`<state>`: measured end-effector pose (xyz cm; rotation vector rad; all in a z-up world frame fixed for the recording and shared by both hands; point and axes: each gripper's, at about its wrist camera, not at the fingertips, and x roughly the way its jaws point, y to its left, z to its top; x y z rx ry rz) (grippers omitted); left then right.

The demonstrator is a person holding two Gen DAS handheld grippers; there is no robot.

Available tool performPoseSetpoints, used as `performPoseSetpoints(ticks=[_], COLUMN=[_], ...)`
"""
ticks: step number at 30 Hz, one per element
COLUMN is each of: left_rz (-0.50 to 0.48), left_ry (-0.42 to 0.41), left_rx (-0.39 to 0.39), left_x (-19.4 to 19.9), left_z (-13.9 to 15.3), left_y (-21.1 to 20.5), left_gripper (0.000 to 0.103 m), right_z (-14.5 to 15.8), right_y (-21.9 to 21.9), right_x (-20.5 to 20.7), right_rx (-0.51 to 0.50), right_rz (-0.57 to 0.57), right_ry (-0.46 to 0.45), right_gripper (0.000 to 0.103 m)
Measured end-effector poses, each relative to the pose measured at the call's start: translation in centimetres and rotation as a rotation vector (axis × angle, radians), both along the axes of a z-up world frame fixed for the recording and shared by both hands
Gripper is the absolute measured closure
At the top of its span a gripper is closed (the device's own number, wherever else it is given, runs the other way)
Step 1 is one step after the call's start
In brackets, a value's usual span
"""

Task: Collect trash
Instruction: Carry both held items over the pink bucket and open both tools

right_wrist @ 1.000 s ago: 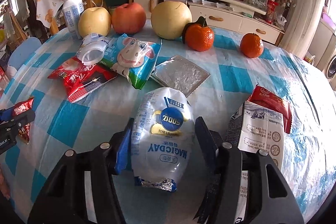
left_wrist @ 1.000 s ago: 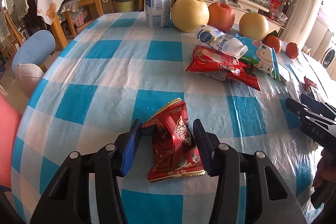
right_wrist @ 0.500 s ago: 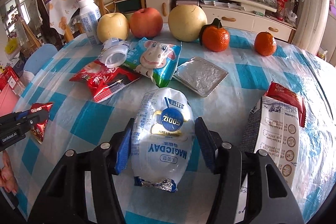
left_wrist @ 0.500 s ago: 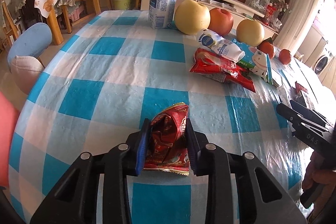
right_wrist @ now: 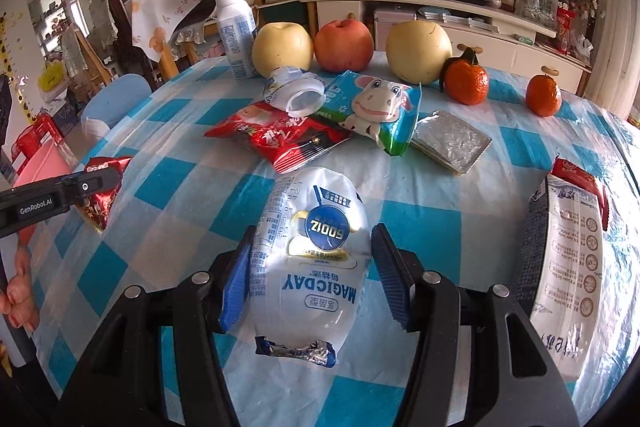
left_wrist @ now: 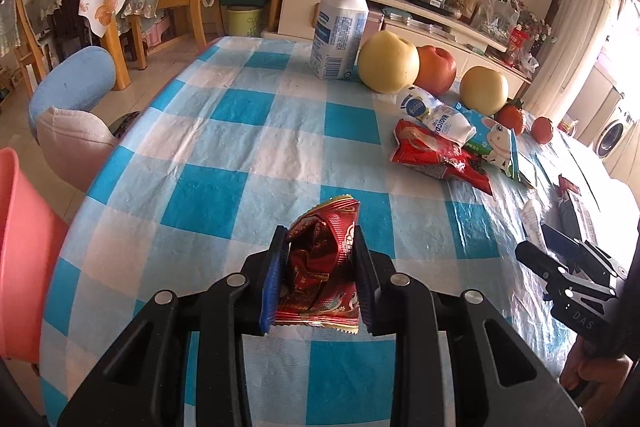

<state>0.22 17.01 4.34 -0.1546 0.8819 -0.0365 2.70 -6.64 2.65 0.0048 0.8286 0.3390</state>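
Left gripper (left_wrist: pixel 320 279) clamps the crumpled red foil wrapper (left_wrist: pixel 320 267); right gripper (right_wrist: pixel 312 279) grips the white plastic pouch (right_wrist: pixel 310 259), long axis along the jaws.

- In the left wrist view, the checked counter (left_wrist: pixel 248 131) lies bare across the middle and left of the frame, open for passage.
- At upper centre a white bottle (left_wrist: pixel 340 31) stands beside three round fruits (left_wrist: pixel 388 61), closing off the far edge.
- A red packet (left_wrist: pixel 436 157) and other wrappers crowd the right centre.
- In the right wrist view, bare cloth shows at lower left; a flat foil pack (right_wrist: pixel 450 145) and a large white bag (right_wrist: pixel 568 259) block the right.
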Motion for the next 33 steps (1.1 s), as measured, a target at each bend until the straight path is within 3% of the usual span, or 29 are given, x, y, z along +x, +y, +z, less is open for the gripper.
performPoseSetpoints(ticks=[13,28,33], left_rz=[0.104,0.286,0.368], left_ry=[-0.095,-0.150,-0.164], left_rx=[0.073,0.142,0.121], left_x=[-1.4,-3.8,-5.0], left_z=[3.9,7.4,8.3], left_y=[4.5,12.4,16.2], left_gripper=[0.070,0.070,0.070], right_z=[1.4,4.7,6.8], right_y=[5.1,16.1,20.6], right_x=[-2.4,-4.4,-4.8], right_rx=[0.003,-0.019,-0.025], right_rz=[0.056,0.245,0.327], right_ry=[-0.022,-0.078,-0.123], right_gripper=[0.045,0.045,0.045])
